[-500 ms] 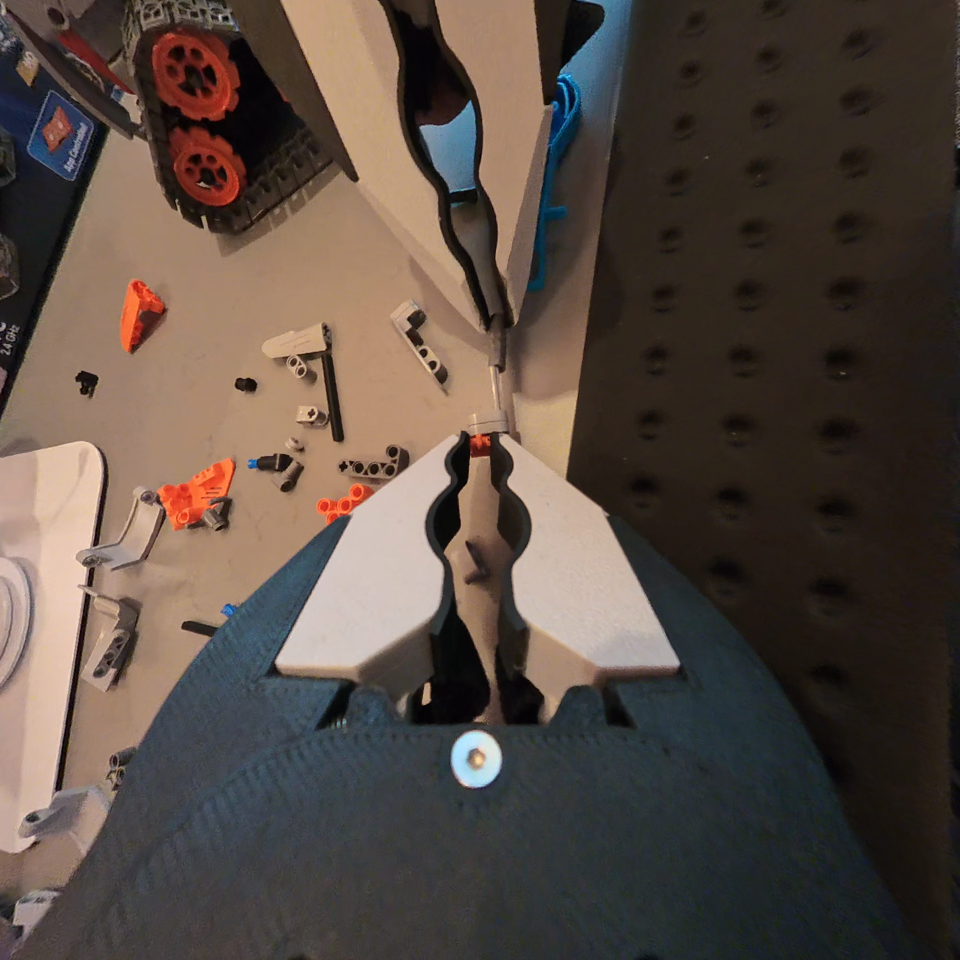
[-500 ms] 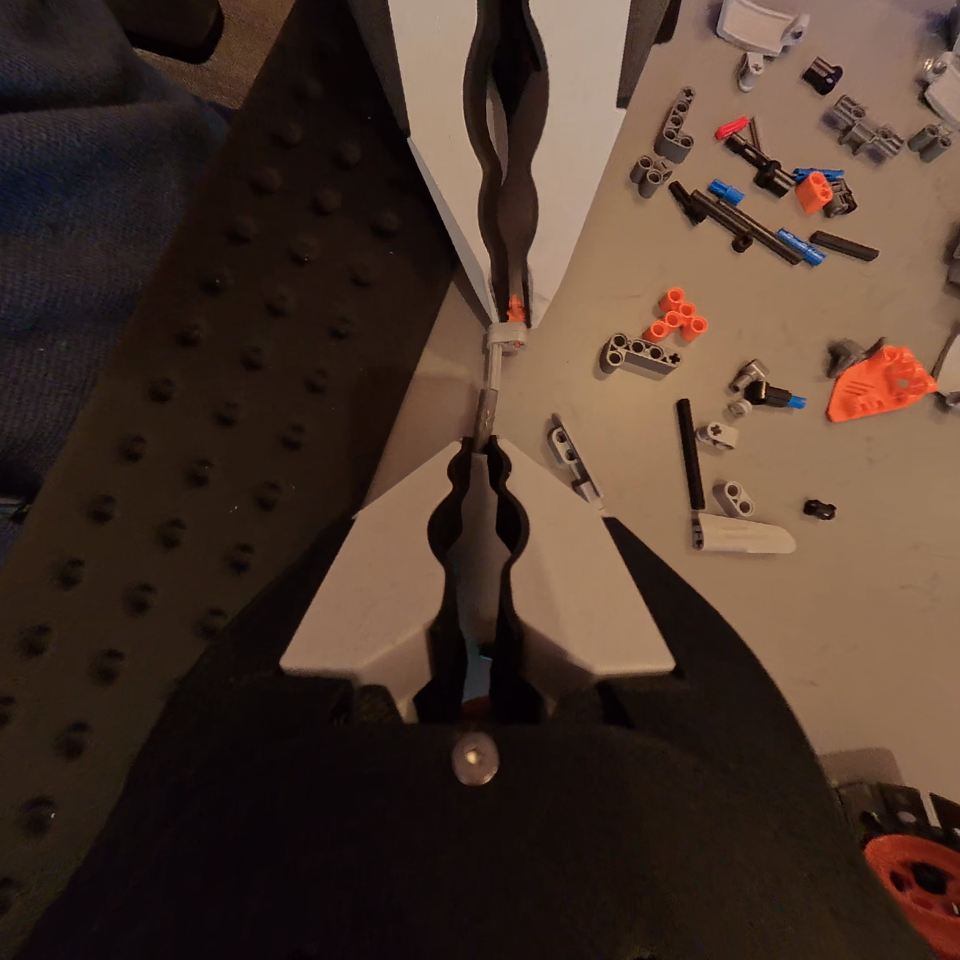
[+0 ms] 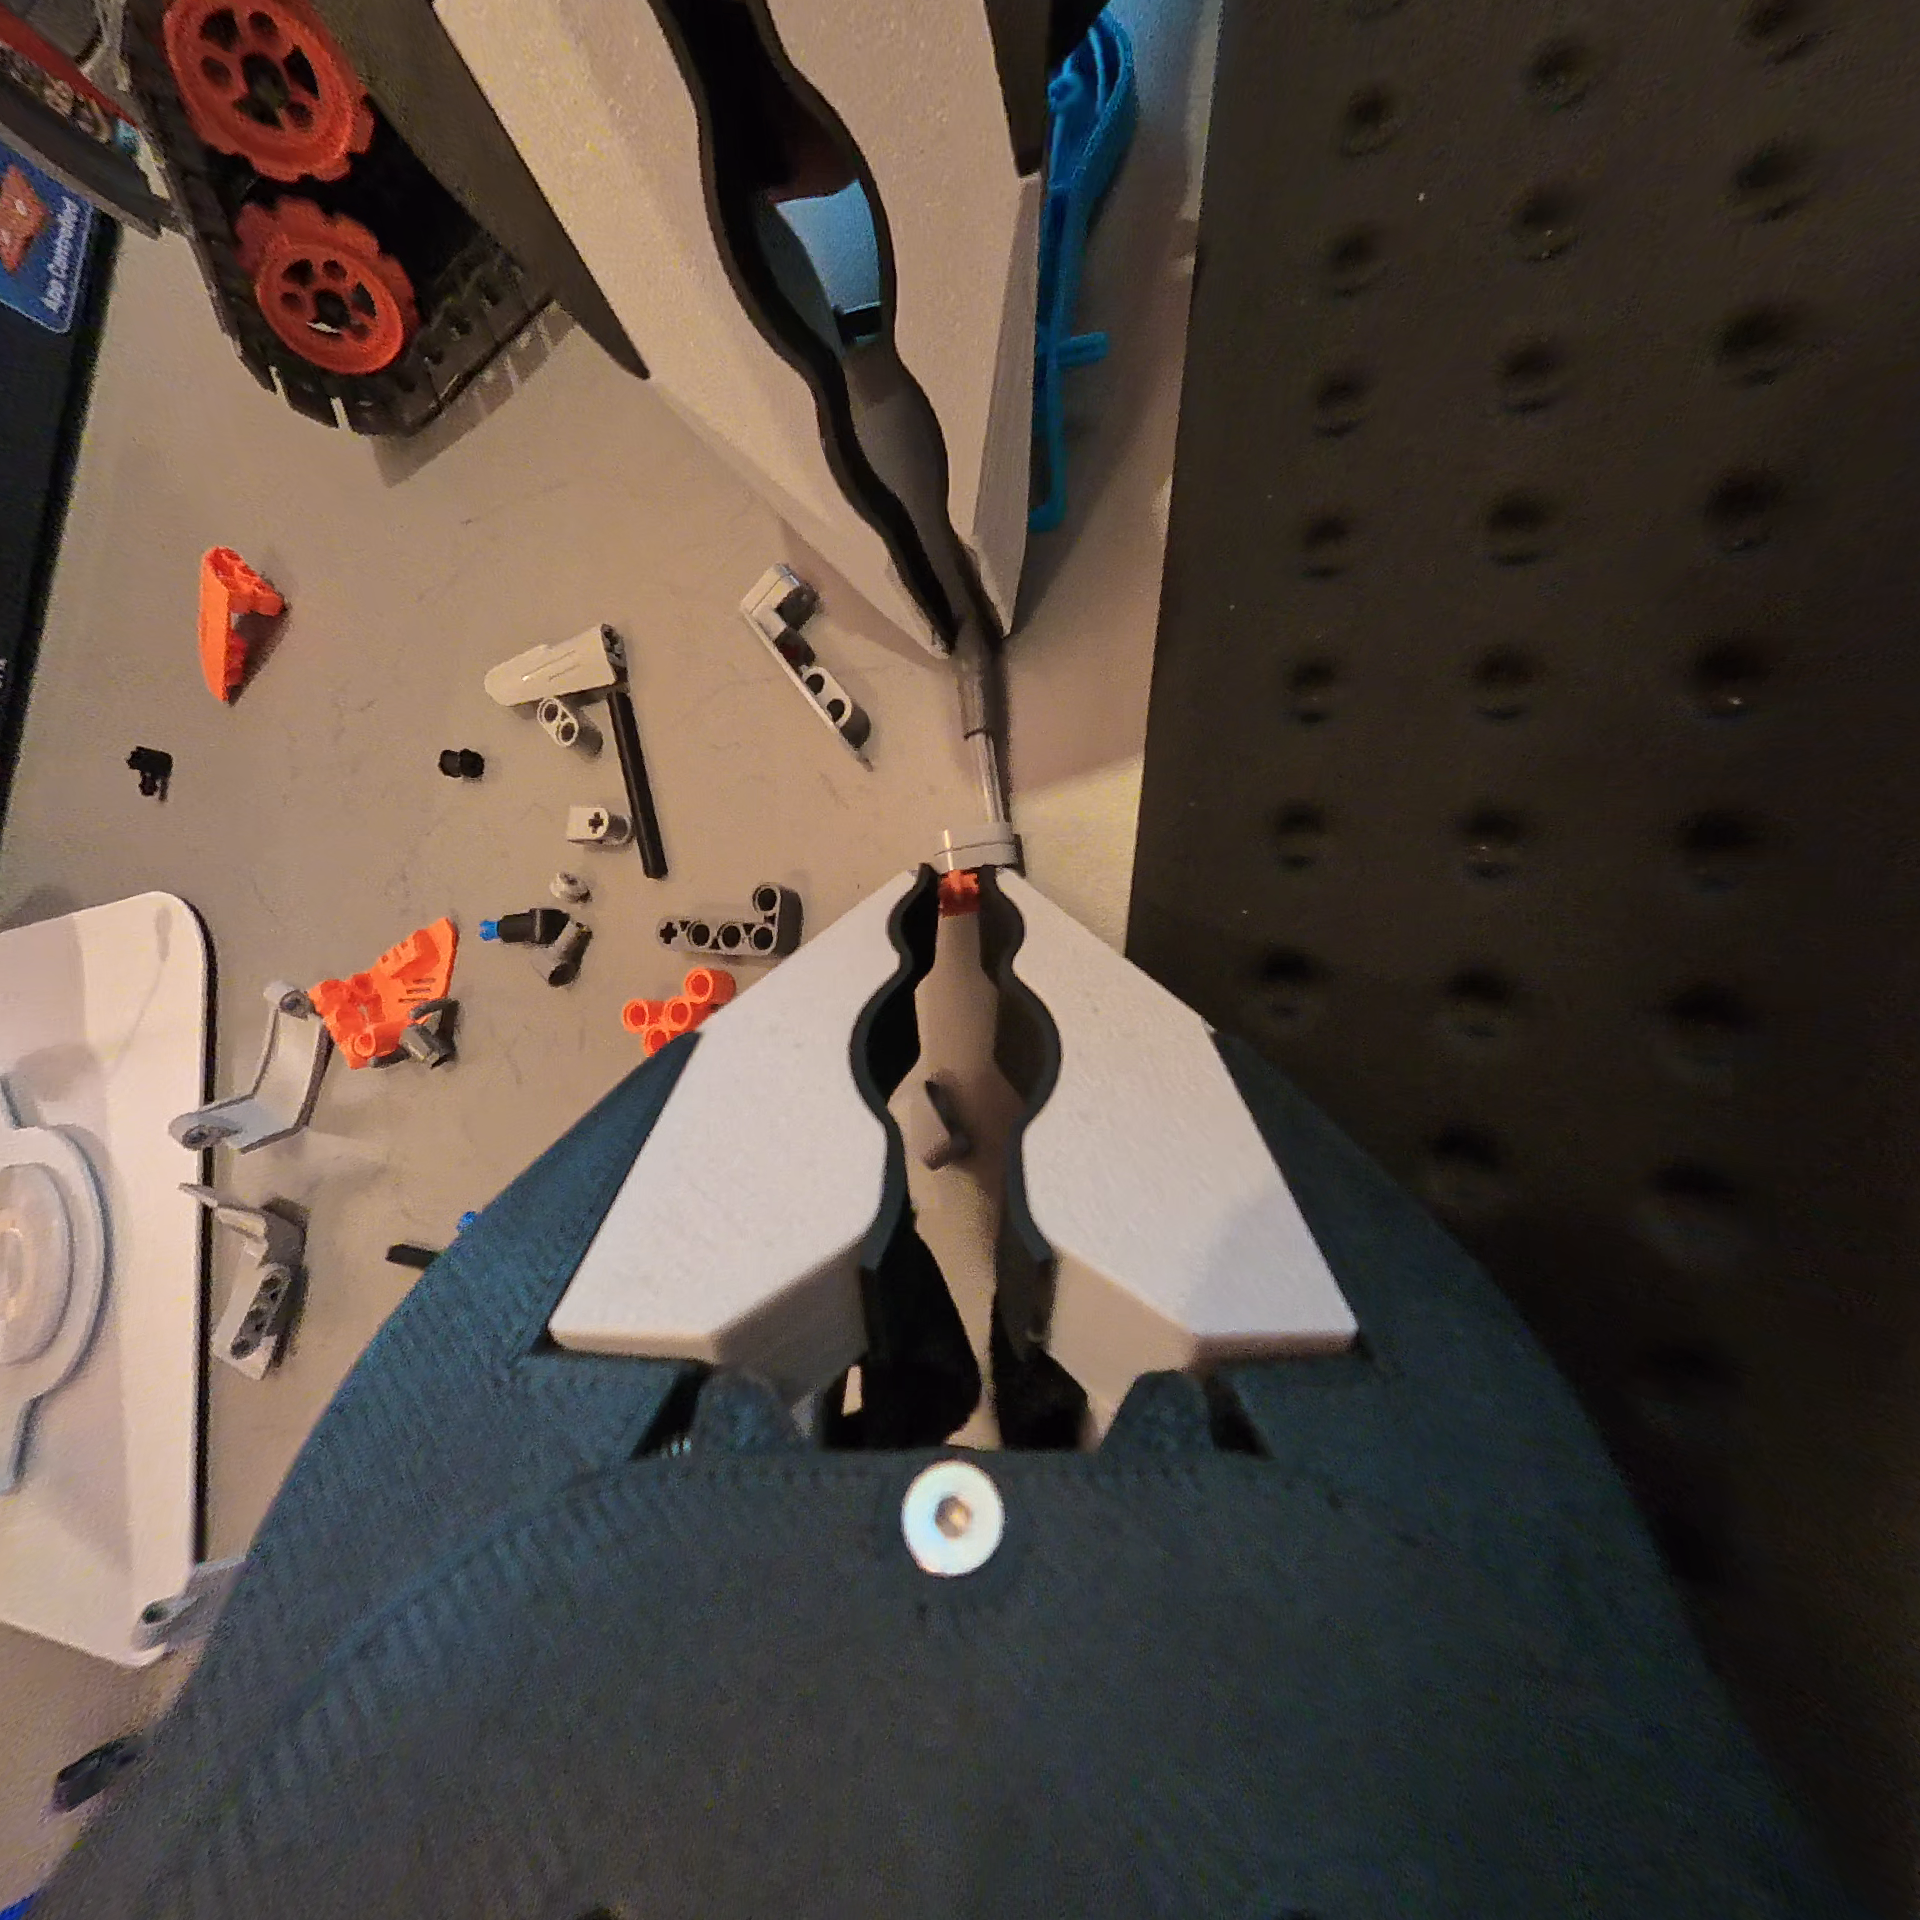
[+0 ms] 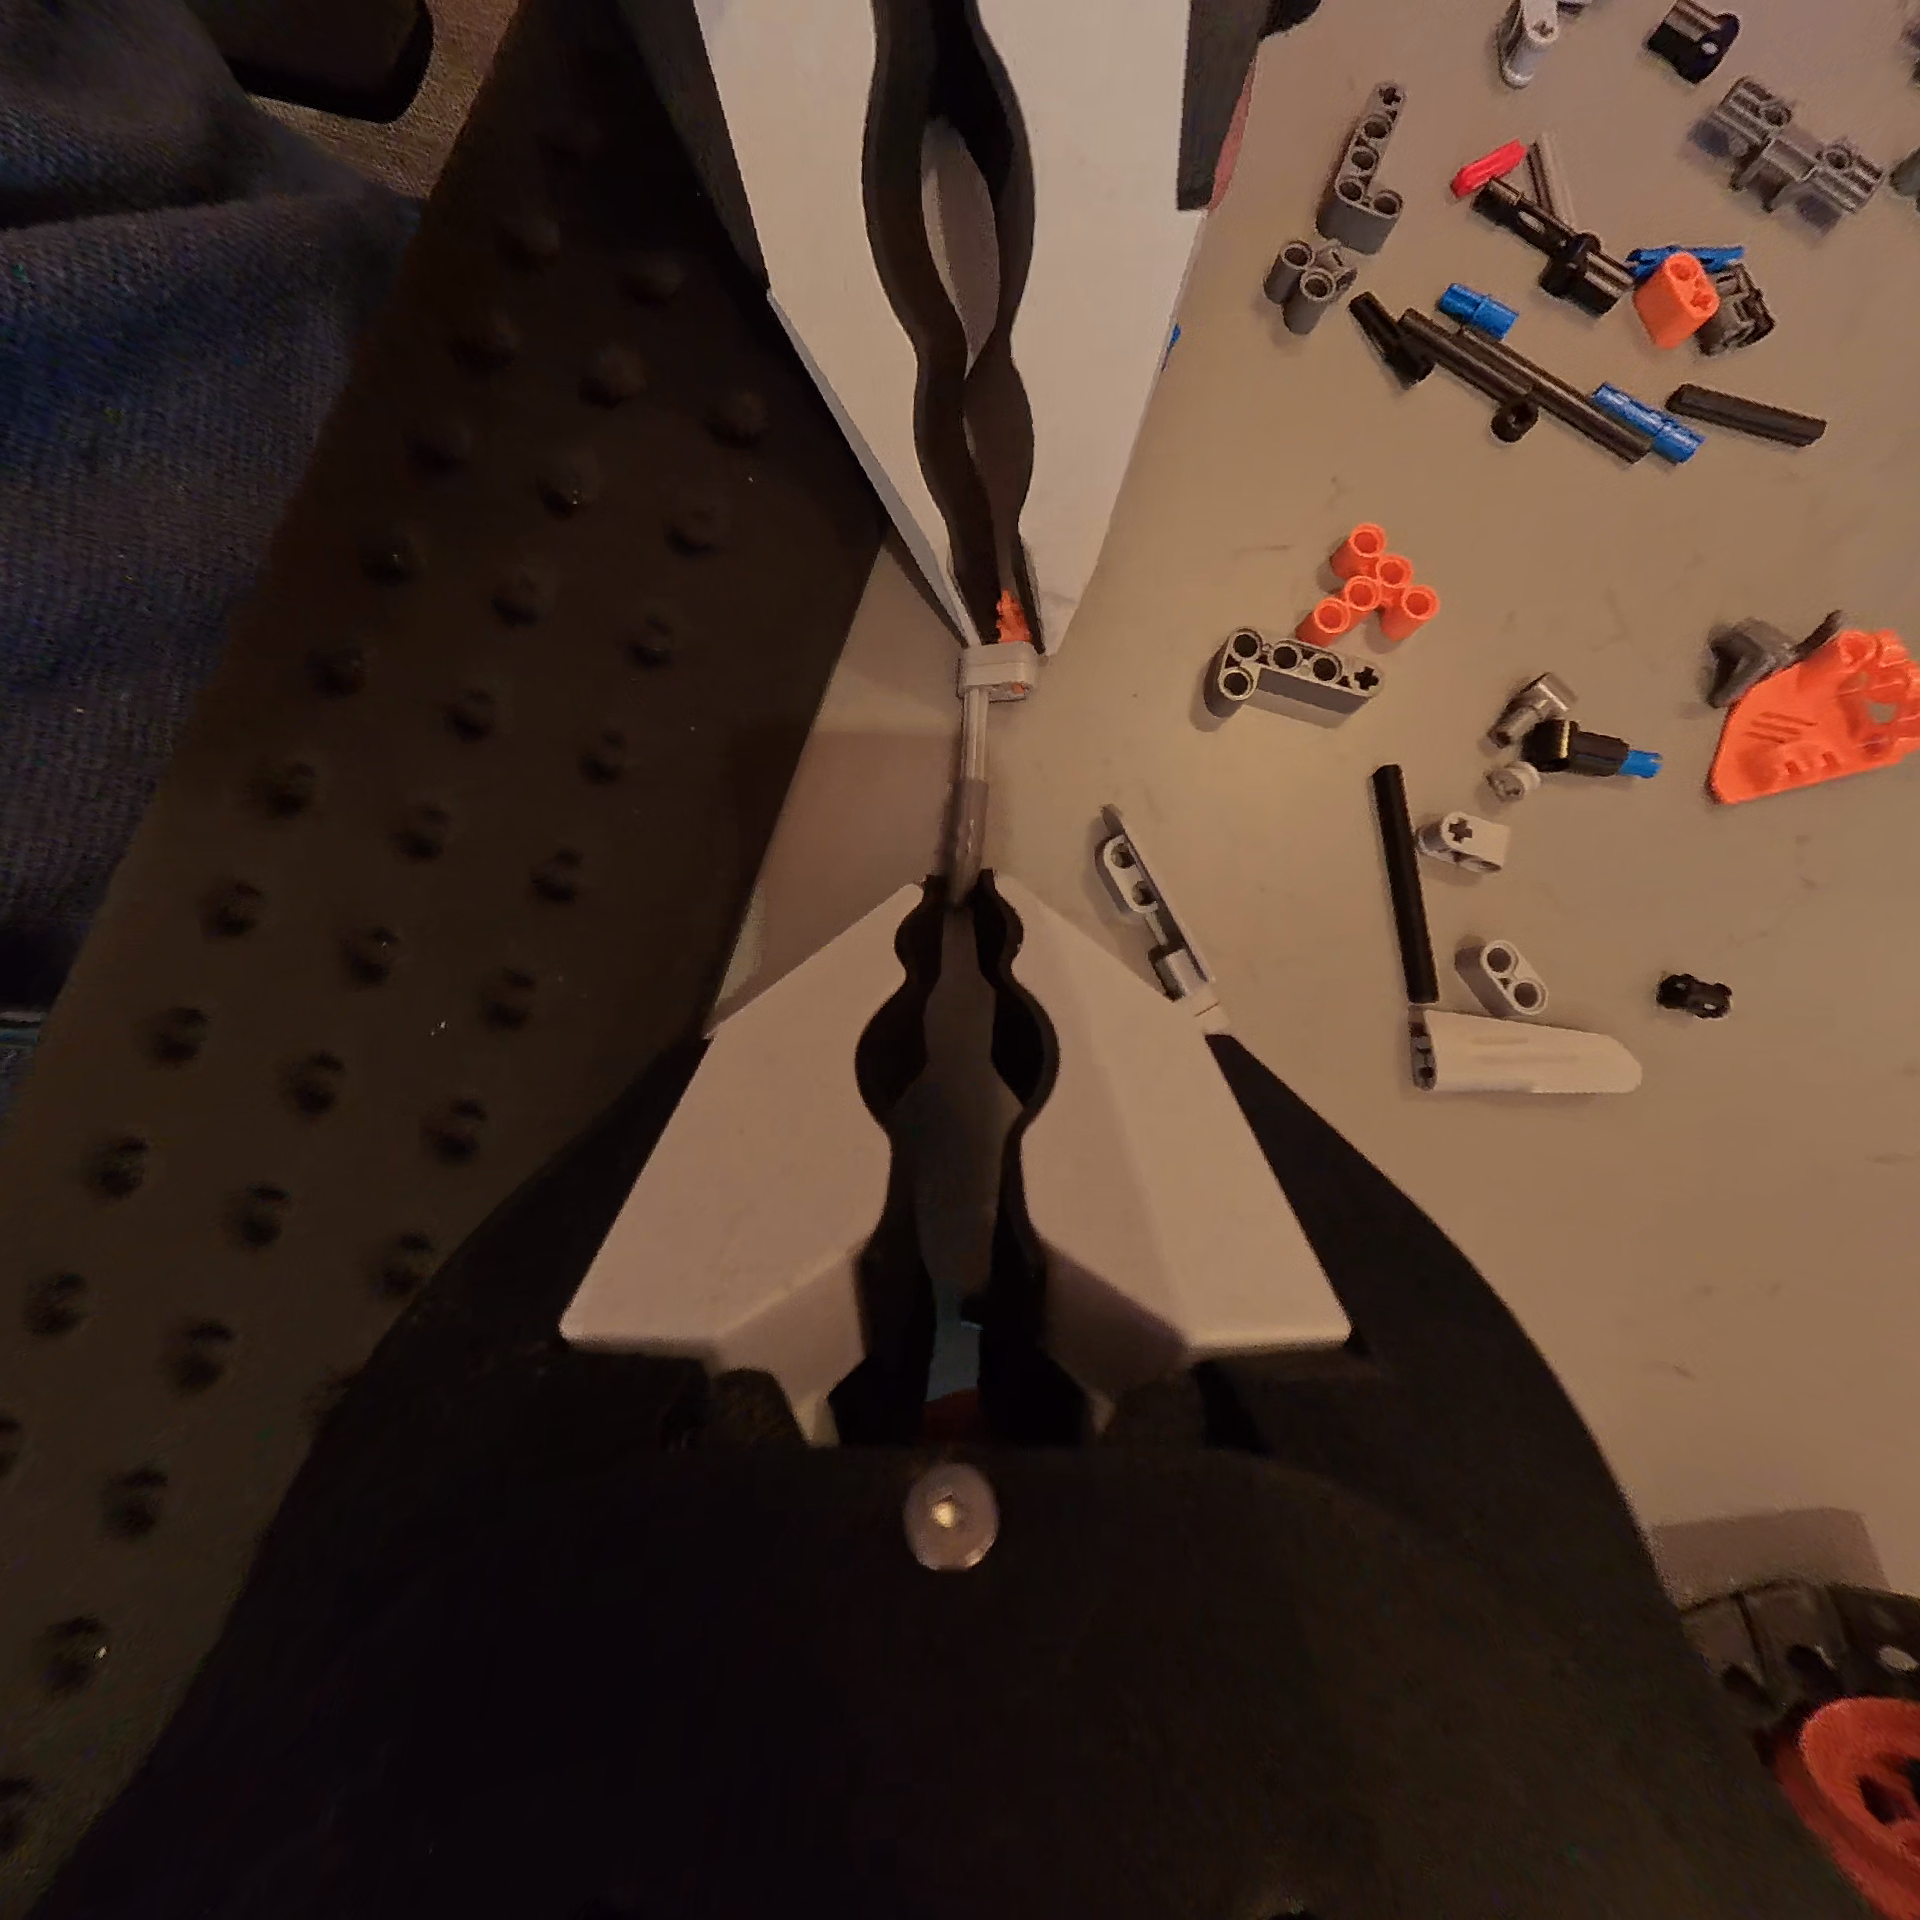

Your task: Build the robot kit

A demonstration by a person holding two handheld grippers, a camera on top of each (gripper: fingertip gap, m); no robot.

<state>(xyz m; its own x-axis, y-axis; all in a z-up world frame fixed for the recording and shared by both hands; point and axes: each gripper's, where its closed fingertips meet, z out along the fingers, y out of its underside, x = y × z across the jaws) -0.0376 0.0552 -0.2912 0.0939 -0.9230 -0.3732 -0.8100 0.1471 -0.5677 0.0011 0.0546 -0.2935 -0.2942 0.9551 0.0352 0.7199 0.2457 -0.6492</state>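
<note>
**Left gripper** (image 3: 961,883): grey two-finger tool with wavy black pads. The jaws are drawn almost together at the tips and pinch a small orange plastic pin (image 3: 958,891). Behind the tips the wavy gap is empty.

**Right gripper** (image 4: 961,896): same pattern, facing the left one tip to tip. Its jaws are closed on the dark end of a thin grey plastic axle (image 4: 968,790).

**Held assembly**: the axle spans the short gap between the two grippers. Its pale end sits in a light grey plastic connector (image 4: 997,673), which lies against the left gripper's tips with the orange pin just behind it. How deep the axle is seated cannot be told. The assembly hangs over the grey tabletop (image 3: 416,520), just beside the edge of a black studded mat (image 3: 1507,727).

**Loose parts on the tabletop, none touched:**
- grey L-shaped holed beam (image 4: 1288,670)
- orange cluster of tube connectors (image 4: 1371,597)
- orange ribbed triangular panel (image 4: 1829,727)
- long black axle rod (image 4: 1403,883)
- light grey tapered panel (image 4: 1517,1060)
- blue and black pins, farther off

**Farther off**: black tracked vehicle with orange wheels (image 3: 312,291), white moulded tray (image 3: 104,1403), blue plastic frame (image 3: 1070,312).
</note>
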